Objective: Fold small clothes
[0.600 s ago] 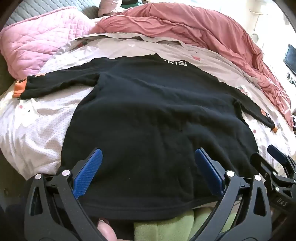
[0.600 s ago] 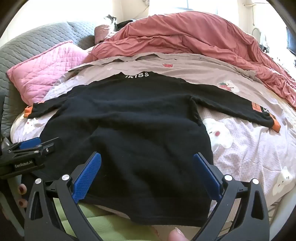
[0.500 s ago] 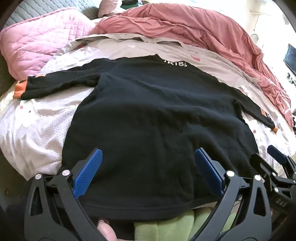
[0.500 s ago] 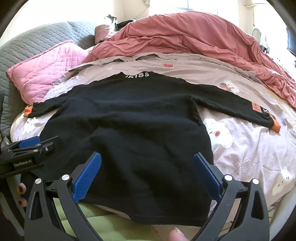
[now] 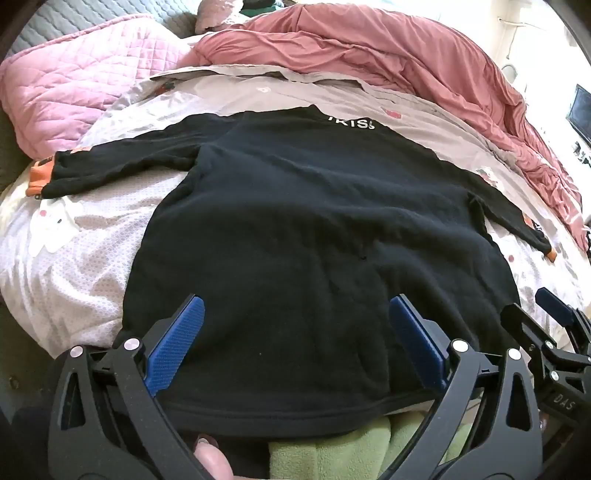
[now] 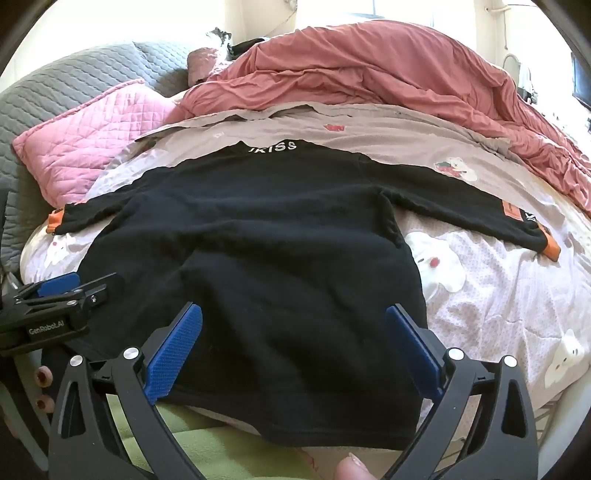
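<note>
Two hand-held grippers (image 5: 293, 343) (image 6: 291, 347) wide open | black sweater (image 5: 314, 229) hem beneath them

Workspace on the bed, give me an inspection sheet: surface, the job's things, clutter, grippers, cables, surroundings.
Surface: bed sheet, pale with cartoon animal prints, lightly wrinkled.
Job's things: black sweatshirt spread flat, both sleeves out sideways, orange cuffs, white lettering at the collar; nothing folded yet.
Clutter: pink quilted pillow at the far left, rumpled red duvet across the far side, green fabric under the sweatshirt's near hem.
Grippers: left gripper and right gripper both open above the near hem, gripping nothing.
Cables: thin cord on the far wall.
Surroundings: grey quilted headboard, dark screen at right.
</note>
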### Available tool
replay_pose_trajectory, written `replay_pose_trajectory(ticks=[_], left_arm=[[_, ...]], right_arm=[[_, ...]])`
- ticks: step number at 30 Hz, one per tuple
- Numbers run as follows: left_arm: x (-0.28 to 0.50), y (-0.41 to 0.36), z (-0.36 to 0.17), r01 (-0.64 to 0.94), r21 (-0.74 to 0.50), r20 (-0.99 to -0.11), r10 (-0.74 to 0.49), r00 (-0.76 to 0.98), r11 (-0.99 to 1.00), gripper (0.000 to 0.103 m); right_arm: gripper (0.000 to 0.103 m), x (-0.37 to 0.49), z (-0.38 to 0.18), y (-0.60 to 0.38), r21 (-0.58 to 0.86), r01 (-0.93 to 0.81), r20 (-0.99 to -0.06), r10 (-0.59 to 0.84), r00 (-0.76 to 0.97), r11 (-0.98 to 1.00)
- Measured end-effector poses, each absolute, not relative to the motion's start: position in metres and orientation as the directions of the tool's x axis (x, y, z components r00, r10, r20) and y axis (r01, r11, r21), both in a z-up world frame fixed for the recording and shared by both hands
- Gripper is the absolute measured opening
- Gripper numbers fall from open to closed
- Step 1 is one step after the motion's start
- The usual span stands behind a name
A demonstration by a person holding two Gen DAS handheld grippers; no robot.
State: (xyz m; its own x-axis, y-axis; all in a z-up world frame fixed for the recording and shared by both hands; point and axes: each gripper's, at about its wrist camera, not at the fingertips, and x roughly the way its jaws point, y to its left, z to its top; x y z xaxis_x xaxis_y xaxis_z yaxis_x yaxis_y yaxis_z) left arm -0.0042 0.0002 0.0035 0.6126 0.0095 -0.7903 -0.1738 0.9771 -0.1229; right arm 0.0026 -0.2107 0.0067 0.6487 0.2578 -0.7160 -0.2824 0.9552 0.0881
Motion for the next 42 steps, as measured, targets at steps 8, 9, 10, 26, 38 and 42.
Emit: replay_pose_trajectory(ticks=[8, 9, 10, 26, 38, 42], left_arm=[[-0.0008, 0.0011, -0.0002, -0.175, -0.119, -0.792, 0.013, 0.611, 0.977, 0.094], [-0.0008, 0.001, -0.0002, -0.175, -0.118, -0.792, 0.014, 0.61, 0.978, 0.094], [-0.0007, 0.0009, -0.0001, -0.176, -0.118, -0.792, 0.014, 0.61, 0.977, 0.094], [-0.0009, 0.0006, 0.0002, -0.175, -0.116, -0.792, 0.015, 0.611, 0.978, 0.094], [-0.0013, 0.0004, 0.0003, -0.176, -0.115, -0.792, 0.017, 0.611, 0.978, 0.094], [-0.0012, 0.0003, 0.0001, -0.176, -0.115, -0.792, 0.017, 0.61, 0.978, 0.094]], right_arm=[[0.099, 0.0029, 0.0047, -0.2111, 0.089, -0.283, -0.718, 0.258, 0.647, 0.955], [0.099, 0.0028, 0.0046, -0.211, 0.089, -0.283, -0.718, 0.259, 0.646, 0.955], [0.099, 0.0029, 0.0047, -0.2111, 0.089, -0.283, -0.718, 0.259, 0.646, 0.955], [0.099, 0.0017, 0.0013, -0.2108, 0.09, -0.28, -0.72, 0.257, 0.644, 0.956], [0.099, 0.0011, -0.0006, -0.2119, 0.093, -0.278, -0.722, 0.257, 0.642, 0.956], [0.099, 0.0012, 0.0, -0.2118, 0.093, -0.277, -0.721, 0.257, 0.643, 0.956]])
